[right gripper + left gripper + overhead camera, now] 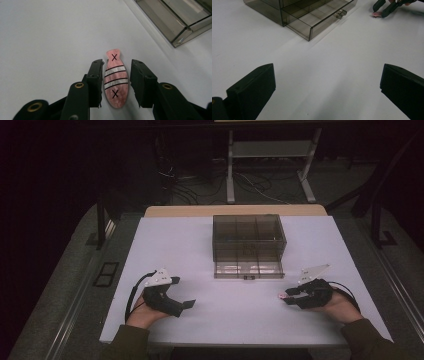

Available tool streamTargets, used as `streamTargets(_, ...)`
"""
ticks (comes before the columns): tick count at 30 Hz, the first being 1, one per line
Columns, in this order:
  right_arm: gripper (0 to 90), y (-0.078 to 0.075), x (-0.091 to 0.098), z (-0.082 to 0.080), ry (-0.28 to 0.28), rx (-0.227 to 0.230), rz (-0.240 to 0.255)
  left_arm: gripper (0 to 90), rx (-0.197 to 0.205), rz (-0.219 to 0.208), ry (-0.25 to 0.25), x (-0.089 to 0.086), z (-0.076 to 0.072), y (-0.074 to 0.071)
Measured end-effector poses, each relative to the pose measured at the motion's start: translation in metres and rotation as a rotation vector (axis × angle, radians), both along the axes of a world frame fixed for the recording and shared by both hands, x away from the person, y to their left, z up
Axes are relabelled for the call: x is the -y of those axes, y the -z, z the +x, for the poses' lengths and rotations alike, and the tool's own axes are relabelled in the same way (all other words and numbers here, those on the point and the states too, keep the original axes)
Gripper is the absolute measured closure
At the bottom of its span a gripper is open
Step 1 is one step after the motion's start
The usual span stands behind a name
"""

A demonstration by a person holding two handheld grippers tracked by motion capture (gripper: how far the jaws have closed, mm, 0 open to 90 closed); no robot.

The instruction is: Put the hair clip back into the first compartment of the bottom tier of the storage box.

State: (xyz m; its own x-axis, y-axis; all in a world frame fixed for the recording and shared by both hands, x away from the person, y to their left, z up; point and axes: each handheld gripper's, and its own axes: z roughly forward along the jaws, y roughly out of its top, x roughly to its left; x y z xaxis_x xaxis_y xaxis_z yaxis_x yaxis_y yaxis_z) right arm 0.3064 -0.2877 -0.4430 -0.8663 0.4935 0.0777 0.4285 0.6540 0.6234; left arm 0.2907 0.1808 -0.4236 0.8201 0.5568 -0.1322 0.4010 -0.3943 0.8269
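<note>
Darkness surrounds the white tabletop [165, 245], with cables and a metal stand on the floor behind. A smoky clear drawer box [249, 240] sits mid-table, drawer pulled out. The pink striped fish-shaped piece [115, 80] lies flat between the right tongs [116, 82], not yet pinched; the left tongs [324, 87] gape wide.

White table [165, 245]: smoked drawer box [249, 237], pink fish piece [115, 79].
</note>
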Motion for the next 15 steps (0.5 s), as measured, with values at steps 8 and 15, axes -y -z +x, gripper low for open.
streamTargets(8, 62.1, -0.0001, -0.0004, -0.0018, -0.004, 0.01, -0.009, 0.0, -0.001, 0.005, 0.002, 0.0003, -0.0001, 0.0002)
streamTargets(15, 65.6, -0.0004, 0.0003, -0.0027, -0.005, 0.014, -0.015, 0.0, 0.0, 0.004, 0.002, 0.0002, -0.0003, 0.0)
